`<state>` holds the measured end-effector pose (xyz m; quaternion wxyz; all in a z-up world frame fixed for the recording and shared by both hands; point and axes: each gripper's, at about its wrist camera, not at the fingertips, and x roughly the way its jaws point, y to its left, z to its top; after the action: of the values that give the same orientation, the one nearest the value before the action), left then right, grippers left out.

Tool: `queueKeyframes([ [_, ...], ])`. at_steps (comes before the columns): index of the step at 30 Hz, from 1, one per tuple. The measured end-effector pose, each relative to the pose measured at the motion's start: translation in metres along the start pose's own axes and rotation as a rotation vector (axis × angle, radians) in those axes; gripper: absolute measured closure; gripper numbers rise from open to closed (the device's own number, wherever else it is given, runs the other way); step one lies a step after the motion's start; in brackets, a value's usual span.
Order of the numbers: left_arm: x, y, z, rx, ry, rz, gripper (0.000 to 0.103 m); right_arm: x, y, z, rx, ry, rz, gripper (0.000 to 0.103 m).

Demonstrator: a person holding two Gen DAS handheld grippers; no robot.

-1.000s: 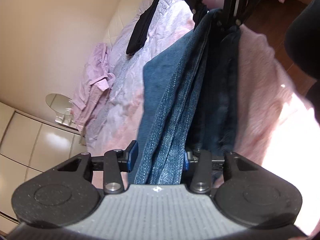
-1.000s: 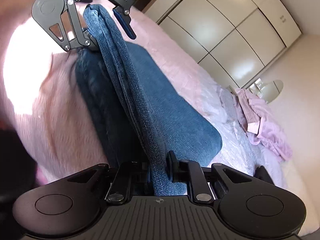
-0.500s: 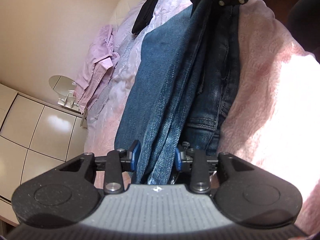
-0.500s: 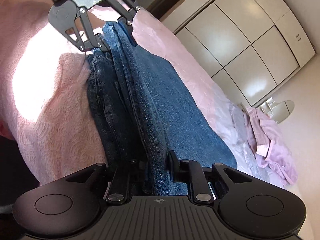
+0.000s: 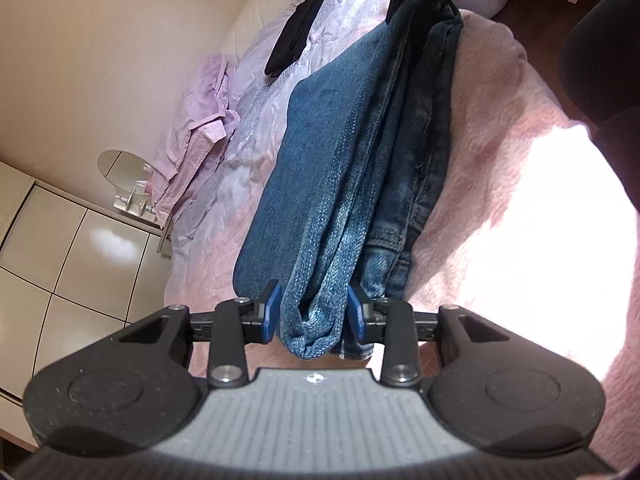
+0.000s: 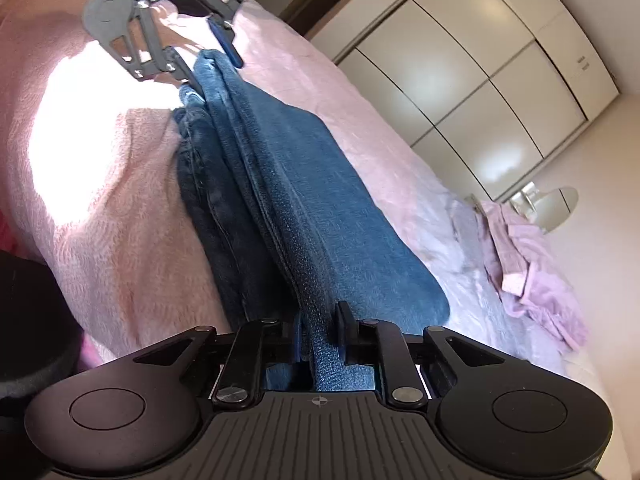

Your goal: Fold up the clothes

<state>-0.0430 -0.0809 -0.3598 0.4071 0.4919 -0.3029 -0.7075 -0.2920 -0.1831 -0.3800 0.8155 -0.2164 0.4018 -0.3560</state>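
Bed (image 5: 500,152) with pink cover, wardrobe (image 6: 472,80) behind. Jeans (image 5: 332,152) folded lengthwise, stretched along bed. Lilac garment (image 5: 200,120) near the wall, well apart from the jeans. Left hand-held gripper (image 5: 313,316) jaws just closing, pads bracketing bunched denim. Right hand-held gripper (image 6: 320,334) clenched on the other end.

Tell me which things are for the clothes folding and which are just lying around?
For the folding:
- blue jeans, a bunched fold stretched between both grippers
- left gripper, closing on one end
- right gripper, clamped on the other end

Just lying about:
- lilac shirt
- black garment
- pink blanket
- round mirror
- wardrobe
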Motion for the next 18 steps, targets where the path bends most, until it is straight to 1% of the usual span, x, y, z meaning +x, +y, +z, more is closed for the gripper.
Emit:
queueKeyframes([
  [2, 0.003, -0.002, 0.0, 0.002, 0.002, 0.008, 0.074, 0.003, 0.003, -0.008, 0.003, 0.011, 0.009, 0.088],
  [5, 0.001, 0.001, -0.002, 0.0, 0.016, 0.019, 0.073, 0.005, 0.009, -0.005, -0.011, 0.018, -0.009, 0.086],
  [6, 0.001, 0.002, -0.002, -0.001, 0.02, 0.023, 0.069, 0.002, 0.009, -0.004, -0.015, 0.016, -0.01, 0.085],
  [7, 0.0, 0.003, -0.003, -0.002, 0.025, 0.027, 0.064, -0.001, 0.01, -0.004, -0.02, 0.014, -0.011, 0.08],
  [8, -0.002, 0.004, -0.004, -0.006, 0.026, 0.031, 0.061, -0.007, 0.01, -0.005, -0.029, 0.012, -0.01, 0.072],
  [9, -0.006, 0.006, -0.004, -0.017, 0.022, 0.03, 0.049, -0.013, 0.012, -0.006, -0.039, 0.007, -0.017, 0.066],
  [10, -0.008, 0.008, -0.003, -0.033, 0.013, 0.024, 0.037, -0.018, 0.013, -0.007, -0.051, 0.002, -0.02, 0.05],
  [11, -0.011, 0.01, -0.003, -0.048, 0.005, 0.018, 0.035, -0.019, 0.017, -0.007, -0.069, -0.002, -0.008, 0.036],
  [12, -0.013, 0.01, -0.001, -0.056, 0.0, 0.014, 0.034, -0.02, 0.02, -0.008, -0.087, -0.006, 0.004, 0.033],
  [14, -0.014, 0.006, 0.002, -0.054, -0.003, 0.013, 0.034, -0.02, 0.026, -0.008, -0.126, -0.011, 0.025, 0.033],
  [16, -0.015, 0.003, 0.007, -0.055, -0.009, 0.011, 0.034, -0.011, 0.031, -0.006, -0.167, 0.003, 0.03, 0.033],
  [18, -0.017, 0.002, 0.012, -0.059, -0.02, 0.005, 0.034, -0.005, 0.023, -0.001, -0.127, 0.0, 0.044, 0.033],
])
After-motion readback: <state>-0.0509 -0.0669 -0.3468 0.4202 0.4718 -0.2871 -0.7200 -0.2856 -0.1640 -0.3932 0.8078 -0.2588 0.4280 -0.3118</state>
